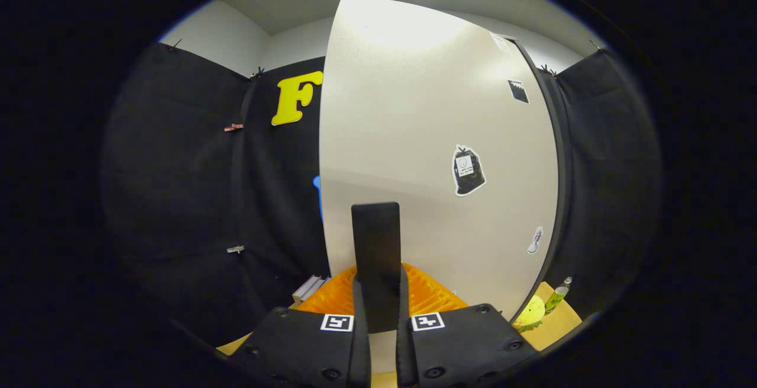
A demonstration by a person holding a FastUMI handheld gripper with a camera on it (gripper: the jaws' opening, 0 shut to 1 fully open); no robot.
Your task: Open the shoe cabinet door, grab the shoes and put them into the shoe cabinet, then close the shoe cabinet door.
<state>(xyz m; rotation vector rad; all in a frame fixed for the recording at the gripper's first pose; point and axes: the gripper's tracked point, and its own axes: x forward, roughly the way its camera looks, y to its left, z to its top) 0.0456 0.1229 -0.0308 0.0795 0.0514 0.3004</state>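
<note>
Gripper view: gripper (382, 317) fingers pinched on dark door handle (376, 258) of white shoe cabinet door (426, 139); orange ribbed item (434, 296) just beyond.

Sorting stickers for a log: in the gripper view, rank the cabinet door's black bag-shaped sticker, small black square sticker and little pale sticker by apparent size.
1. Black bag-shaped sticker.
2. Small black square sticker.
3. Little pale sticker, close to the square one, so that order is unsure.

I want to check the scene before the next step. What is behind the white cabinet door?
The white cabinet door hides the cabinet's inside. The black cloth wall shows past its edge. The gripper is shut on the dark handle, with an orange ribbed thing below.
</note>
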